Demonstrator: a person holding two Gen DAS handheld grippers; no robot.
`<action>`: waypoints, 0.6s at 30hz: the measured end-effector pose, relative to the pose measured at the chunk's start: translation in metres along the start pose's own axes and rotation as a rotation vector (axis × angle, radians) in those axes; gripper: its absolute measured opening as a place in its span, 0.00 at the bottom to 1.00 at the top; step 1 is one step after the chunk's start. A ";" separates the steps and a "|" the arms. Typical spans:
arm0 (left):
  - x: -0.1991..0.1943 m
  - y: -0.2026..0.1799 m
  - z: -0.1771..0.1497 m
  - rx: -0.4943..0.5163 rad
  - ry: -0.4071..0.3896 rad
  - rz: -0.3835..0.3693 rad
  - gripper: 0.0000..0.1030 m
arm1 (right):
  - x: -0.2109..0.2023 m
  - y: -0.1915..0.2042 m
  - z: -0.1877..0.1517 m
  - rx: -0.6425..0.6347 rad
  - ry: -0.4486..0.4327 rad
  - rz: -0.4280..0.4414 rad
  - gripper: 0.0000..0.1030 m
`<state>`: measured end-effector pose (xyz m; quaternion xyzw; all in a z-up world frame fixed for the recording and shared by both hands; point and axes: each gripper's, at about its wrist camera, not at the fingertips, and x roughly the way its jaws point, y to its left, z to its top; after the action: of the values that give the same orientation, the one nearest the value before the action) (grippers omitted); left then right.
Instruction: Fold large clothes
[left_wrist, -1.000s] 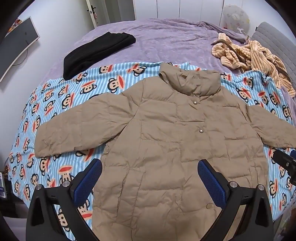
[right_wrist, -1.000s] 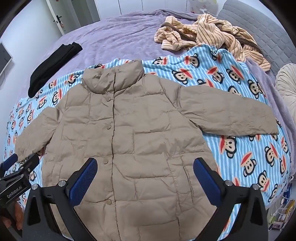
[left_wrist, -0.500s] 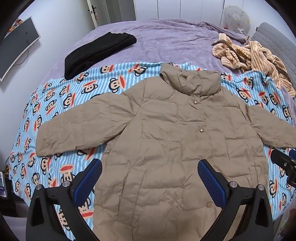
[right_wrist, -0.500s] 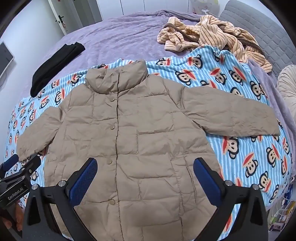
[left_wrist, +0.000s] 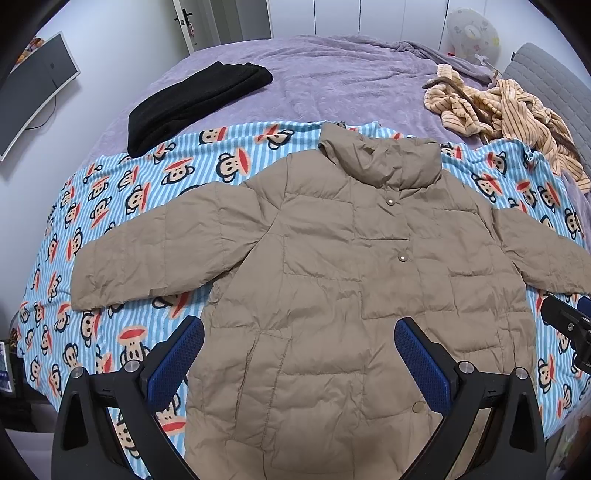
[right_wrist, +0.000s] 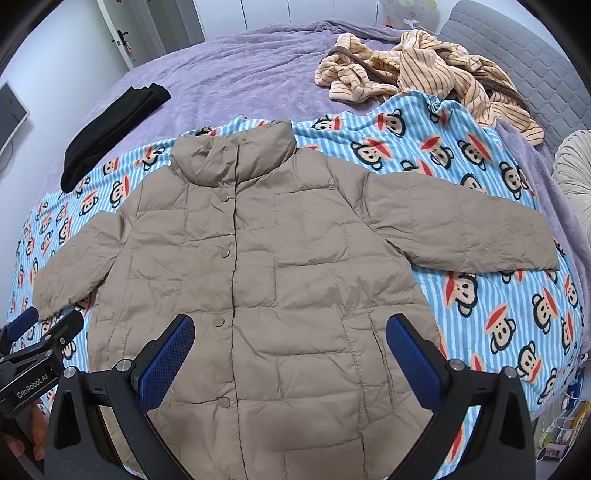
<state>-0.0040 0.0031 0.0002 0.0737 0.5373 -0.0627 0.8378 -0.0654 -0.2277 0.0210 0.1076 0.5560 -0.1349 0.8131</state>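
A tan quilted puffer jacket (left_wrist: 332, 280) (right_wrist: 280, 280) lies flat and face up on the bed, snaps closed, collar toward the far side, both sleeves spread out sideways. My left gripper (left_wrist: 299, 362) hovers open above the jacket's lower left part, with nothing between its blue pads. Over the lower right part my right gripper (right_wrist: 290, 358) is open and empty too. The right gripper's tip (left_wrist: 565, 325) shows at the right edge of the left wrist view; the left gripper (right_wrist: 33, 354) shows at the left edge of the right wrist view.
The jacket rests on a blue striped monkey-print blanket (left_wrist: 122, 206) (right_wrist: 498, 295) over a purple bedspread (left_wrist: 332, 85). A folded black garment (left_wrist: 192, 99) (right_wrist: 110, 129) lies far left, a crumpled orange striped garment (left_wrist: 498, 107) (right_wrist: 424, 70) far right. A grey headboard (right_wrist: 517, 48) stands right.
Both grippers have shifted only slightly, so the jacket sits a little lower and to the right in the views. The jacket itself has not moved and both grippers stay open.
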 end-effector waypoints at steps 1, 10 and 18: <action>0.000 0.000 0.001 -0.001 0.001 0.000 1.00 | 0.000 -0.001 0.000 0.001 -0.001 -0.001 1.00; 0.005 0.000 -0.002 -0.001 0.010 -0.001 1.00 | 0.000 0.002 0.000 0.000 0.001 0.000 1.00; 0.008 0.000 -0.001 -0.001 0.017 0.003 1.00 | 0.002 0.001 0.001 0.000 0.001 0.000 1.00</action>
<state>-0.0018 0.0034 -0.0073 0.0745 0.5442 -0.0605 0.8335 -0.0638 -0.2275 0.0197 0.1077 0.5562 -0.1347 0.8130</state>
